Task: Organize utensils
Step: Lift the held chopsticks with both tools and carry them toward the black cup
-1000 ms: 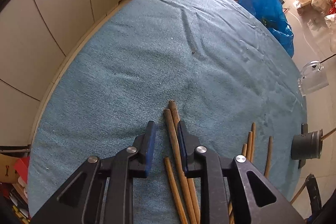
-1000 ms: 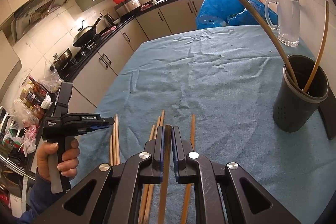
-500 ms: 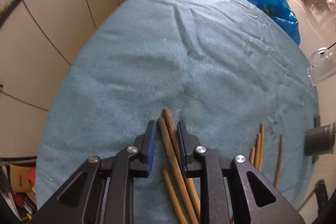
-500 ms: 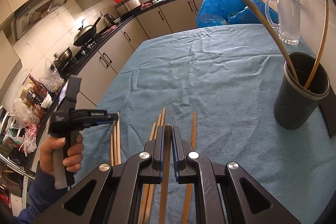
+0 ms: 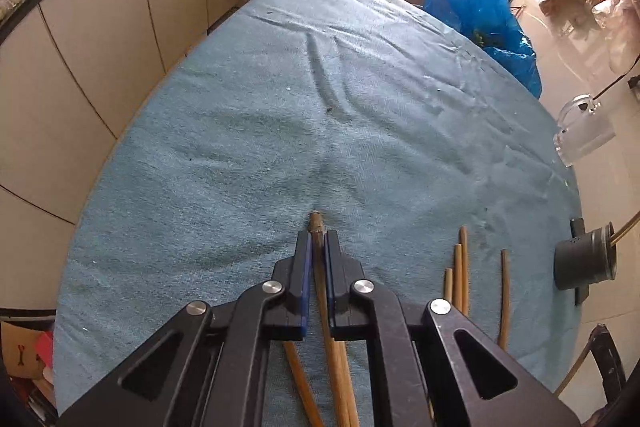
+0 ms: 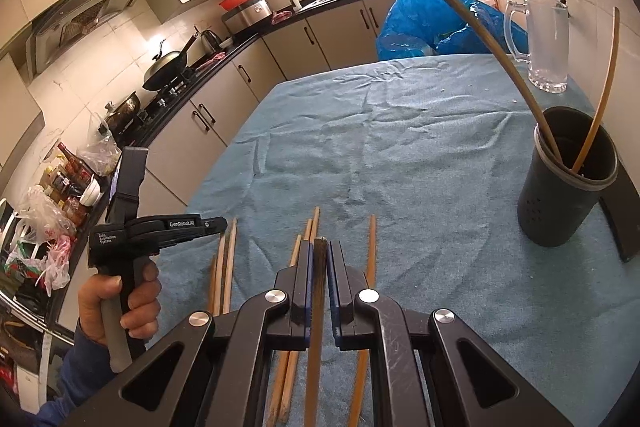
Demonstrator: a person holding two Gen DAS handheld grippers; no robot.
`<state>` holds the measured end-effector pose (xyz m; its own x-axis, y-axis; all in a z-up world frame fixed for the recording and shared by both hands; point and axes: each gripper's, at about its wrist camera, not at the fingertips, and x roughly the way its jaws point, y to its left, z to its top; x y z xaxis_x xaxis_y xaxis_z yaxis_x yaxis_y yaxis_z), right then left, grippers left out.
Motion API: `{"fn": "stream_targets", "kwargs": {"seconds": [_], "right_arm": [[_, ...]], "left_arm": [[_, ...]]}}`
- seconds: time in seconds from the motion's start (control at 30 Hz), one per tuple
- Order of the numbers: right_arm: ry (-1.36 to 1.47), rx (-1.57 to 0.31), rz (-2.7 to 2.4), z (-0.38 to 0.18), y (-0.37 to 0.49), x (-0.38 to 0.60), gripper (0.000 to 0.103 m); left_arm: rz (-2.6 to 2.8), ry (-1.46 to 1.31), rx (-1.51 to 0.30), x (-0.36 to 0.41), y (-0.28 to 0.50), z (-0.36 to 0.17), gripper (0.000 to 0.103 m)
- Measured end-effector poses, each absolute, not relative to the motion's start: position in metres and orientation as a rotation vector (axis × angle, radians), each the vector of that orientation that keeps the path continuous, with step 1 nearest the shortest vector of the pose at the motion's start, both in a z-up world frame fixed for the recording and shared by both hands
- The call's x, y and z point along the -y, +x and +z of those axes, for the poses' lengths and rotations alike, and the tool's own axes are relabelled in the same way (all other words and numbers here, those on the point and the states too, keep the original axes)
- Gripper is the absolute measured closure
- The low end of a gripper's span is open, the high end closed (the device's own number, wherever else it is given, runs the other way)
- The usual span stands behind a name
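My left gripper [image 5: 318, 235] points down at the blue tablecloth [image 5: 280, 131], its jaws closing with the pads pressed on one brown chopstick [image 5: 316, 221]. Two more chopsticks [image 5: 300, 379] lie under it. My right gripper [image 6: 319, 245] is shut on a dark-tipped chopstick [image 6: 318, 307]. Several loose chopsticks [image 6: 372, 247] lie on the cloth below it. A dark round holder [image 6: 560, 199] stands at the right with two chopsticks [image 6: 500, 55] leaning in it. In the right wrist view, a hand holds the left gripper [image 6: 222, 223] at the left.
A glass mug [image 6: 546, 43] stands at the table's far right corner, with a blue plastic bag [image 6: 420, 23] behind it. A dark flat object [image 6: 620, 223] lies beside the holder. Kitchen cabinets [image 5: 120, 7] run along the table's left side.
The left jaws have narrowed from standing apart around two chopsticks to gripping a single one. The right gripper has kept still with its chopstick.
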<state>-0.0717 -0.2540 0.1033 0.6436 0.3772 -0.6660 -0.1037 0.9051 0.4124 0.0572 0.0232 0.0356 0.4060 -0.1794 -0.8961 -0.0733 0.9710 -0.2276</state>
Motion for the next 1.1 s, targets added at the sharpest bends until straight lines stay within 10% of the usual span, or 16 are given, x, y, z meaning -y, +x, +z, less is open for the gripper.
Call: {"fn": "stream_targets", "kwargs": {"seconds": [1.1], "right_arm": [[0.351,-0.769,0.274,0.121,-0.087,0.262,0.095]], "left_arm": [[-0.145,-0.221,-0.996,0.002,0.018,0.077,0.096]]}}
